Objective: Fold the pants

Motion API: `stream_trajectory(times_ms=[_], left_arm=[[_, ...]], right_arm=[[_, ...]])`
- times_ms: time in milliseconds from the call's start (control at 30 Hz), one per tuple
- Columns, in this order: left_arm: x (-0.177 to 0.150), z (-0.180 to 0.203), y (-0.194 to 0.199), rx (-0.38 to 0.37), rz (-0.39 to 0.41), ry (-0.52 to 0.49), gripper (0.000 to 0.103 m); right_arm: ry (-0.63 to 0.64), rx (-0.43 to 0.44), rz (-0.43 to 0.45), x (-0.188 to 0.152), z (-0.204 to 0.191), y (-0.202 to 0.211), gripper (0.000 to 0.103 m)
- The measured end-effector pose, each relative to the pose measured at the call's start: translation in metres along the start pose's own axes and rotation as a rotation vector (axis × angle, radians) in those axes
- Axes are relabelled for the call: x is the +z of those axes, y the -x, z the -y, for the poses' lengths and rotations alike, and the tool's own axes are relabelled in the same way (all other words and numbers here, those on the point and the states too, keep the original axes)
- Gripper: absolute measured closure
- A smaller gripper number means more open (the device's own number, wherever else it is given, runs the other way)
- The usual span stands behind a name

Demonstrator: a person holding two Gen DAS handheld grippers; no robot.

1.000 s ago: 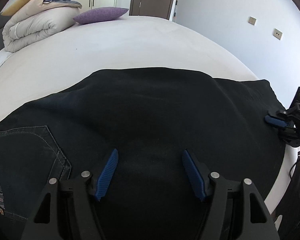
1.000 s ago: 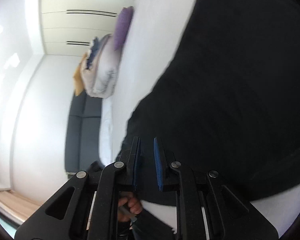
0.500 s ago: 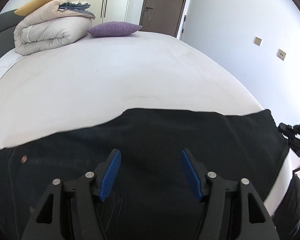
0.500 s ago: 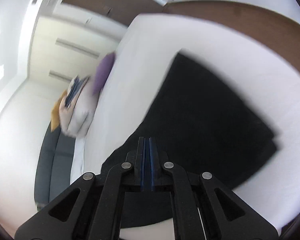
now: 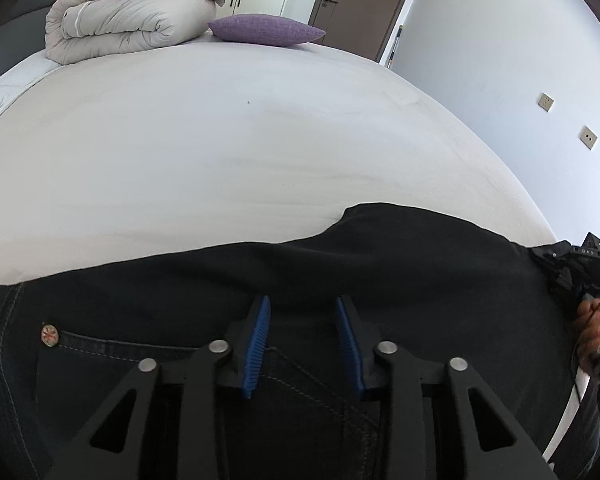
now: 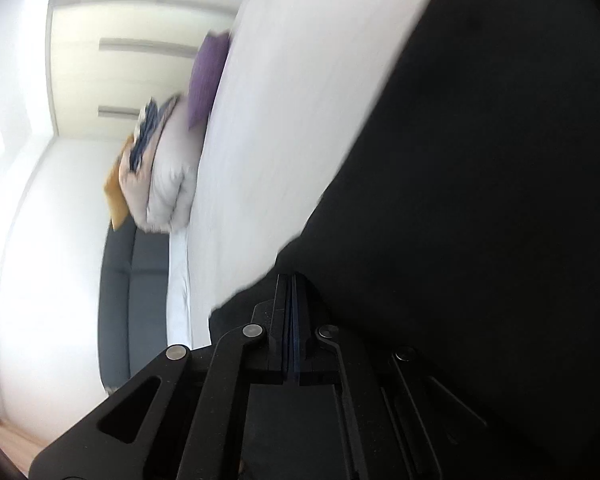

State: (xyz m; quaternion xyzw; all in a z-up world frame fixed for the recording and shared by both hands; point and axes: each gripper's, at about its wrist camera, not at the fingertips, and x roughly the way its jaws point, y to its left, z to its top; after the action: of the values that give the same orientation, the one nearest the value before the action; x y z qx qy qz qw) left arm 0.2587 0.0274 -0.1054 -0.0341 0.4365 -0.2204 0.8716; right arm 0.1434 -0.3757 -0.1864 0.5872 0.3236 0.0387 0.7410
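Black denim pants (image 5: 380,272) lie across the near part of a white bed (image 5: 220,140). A pocket seam and a metal rivet (image 5: 50,335) show at the left. My left gripper (image 5: 302,320) hovers just over the pocket area. Its jaws are closing, and the blue pads (image 5: 258,344) do not press on the fabric. At the pants' right end, my right gripper (image 5: 572,268) is held by a hand (image 5: 594,332), and the cloth gathers toward it. In the right wrist view, that gripper (image 6: 291,280) is shut at the edge of the pants (image 6: 480,200).
A rolled beige duvet (image 5: 132,20) and a purple pillow (image 5: 266,30) sit at the far end of the bed. A brown door (image 5: 364,4) and a wall with sockets (image 5: 546,101) lie beyond. The bed's right edge runs close to the right gripper.
The left jaws have narrowed, and that view has slid along the pants to the pocket and rivet. The right jaws went from slightly apart to shut and came in low against the pants' edge.
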Motion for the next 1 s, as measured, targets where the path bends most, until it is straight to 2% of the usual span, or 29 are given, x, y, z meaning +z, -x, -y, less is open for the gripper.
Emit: stream_trajectory(times_ms=[100, 167, 233, 300, 333, 367, 400, 433, 467, 500, 533, 600, 667, 700, 767, 800, 833, 867, 900, 933, 1000], left_arm=[[-0.001, -0.009, 0.007, -0.041, 0.015, -0.008, 0.073], [-0.003, -0.019, 0.015, -0.024, 0.031, 0.007, 0.064], [-0.004, -0.035, 0.023, -0.036, 0.047, 0.044, 0.064], [-0.005, -0.055, 0.035, -0.004, 0.062, 0.076, 0.064], [-0.007, -0.063, 0.043, 0.051, 0.072, 0.086, 0.055], [-0.011, -0.071, 0.052, 0.112, 0.085, 0.097, 0.053], [-0.014, -0.080, 0.062, 0.098, 0.101, 0.124, 0.056], [-0.016, -0.084, 0.070, 0.092, 0.109, 0.151, 0.053], [-0.018, -0.082, 0.081, 0.186, 0.131, 0.158, 0.046], [-0.019, -0.078, 0.090, 0.234, 0.158, 0.154, 0.044], [-0.021, -0.071, 0.097, 0.228, 0.187, 0.159, 0.041], [-0.026, -0.047, 0.104, 0.133, 0.222, 0.185, 0.038], [-0.033, -0.012, 0.098, 0.115, 0.219, 0.145, 0.033], [-0.038, 0.005, 0.092, 0.104, 0.207, 0.126, 0.032], [-0.047, 0.026, 0.078, 0.076, 0.168, 0.094, 0.030], [-0.053, 0.035, 0.067, 0.086, 0.128, 0.075, 0.030], [-0.057, 0.041, 0.055, 0.101, 0.090, 0.057, 0.030], [-0.065, 0.045, 0.046, 0.124, 0.061, 0.039, 0.030], [-0.072, 0.045, 0.040, 0.139, 0.053, 0.023, 0.030], [-0.074, 0.047, 0.038, 0.142, 0.067, 0.008, 0.030], [-0.076, 0.047, 0.040, 0.148, 0.072, -0.002, 0.030]], right_arm=[[-0.002, -0.039, 0.143, 0.028, 0.011, 0.043, 0.103], [-0.024, -0.031, 0.218, 0.046, 0.020, 0.071, 0.103], [0.013, -0.105, 0.290, 0.060, 0.017, 0.095, 0.103], [-0.016, -0.212, 0.383, 0.066, 0.023, 0.121, 0.103], [-0.055, -0.232, 0.411, 0.066, 0.027, 0.133, 0.103], [-0.063, -0.211, 0.430, 0.061, 0.026, 0.143, 0.102], [-0.025, -0.211, 0.430, 0.053, 0.015, 0.146, 0.100], [0.031, -0.212, 0.410, 0.042, 0.001, 0.144, 0.100], [0.085, -0.192, 0.375, 0.025, -0.017, 0.132, 0.100], [0.141, -0.142, 0.321, 0.007, -0.037, 0.116, 0.100], [0.189, -0.086, 0.261, -0.017, -0.056, 0.095, 0.100], [0.276, 0.024, 0.099, -0.052, -0.088, 0.045, 0.100], [0.301, 0.070, -0.047, -0.086, -0.105, -0.015, 0.100], [0.303, 0.061, -0.127, -0.101, -0.107, -0.047, 0.100], [0.295, -0.007, -0.197, -0.122, -0.095, -0.086, 0.100], [0.277, -0.040, -0.206, -0.122, -0.086, -0.098, 0.100], [0.247, -0.058, -0.177, -0.115, -0.070, -0.101, 0.102], [0.202, -0.038, -0.124, -0.103, -0.058, -0.092, 0.103], [0.171, -0.031, -0.064, -0.088, -0.046, -0.075, 0.103], [0.154, -0.050, -0.002, -0.055, -0.036, -0.061, 0.103], [0.115, -0.083, 0.123, -0.017, -0.020, -0.023, 0.103]])
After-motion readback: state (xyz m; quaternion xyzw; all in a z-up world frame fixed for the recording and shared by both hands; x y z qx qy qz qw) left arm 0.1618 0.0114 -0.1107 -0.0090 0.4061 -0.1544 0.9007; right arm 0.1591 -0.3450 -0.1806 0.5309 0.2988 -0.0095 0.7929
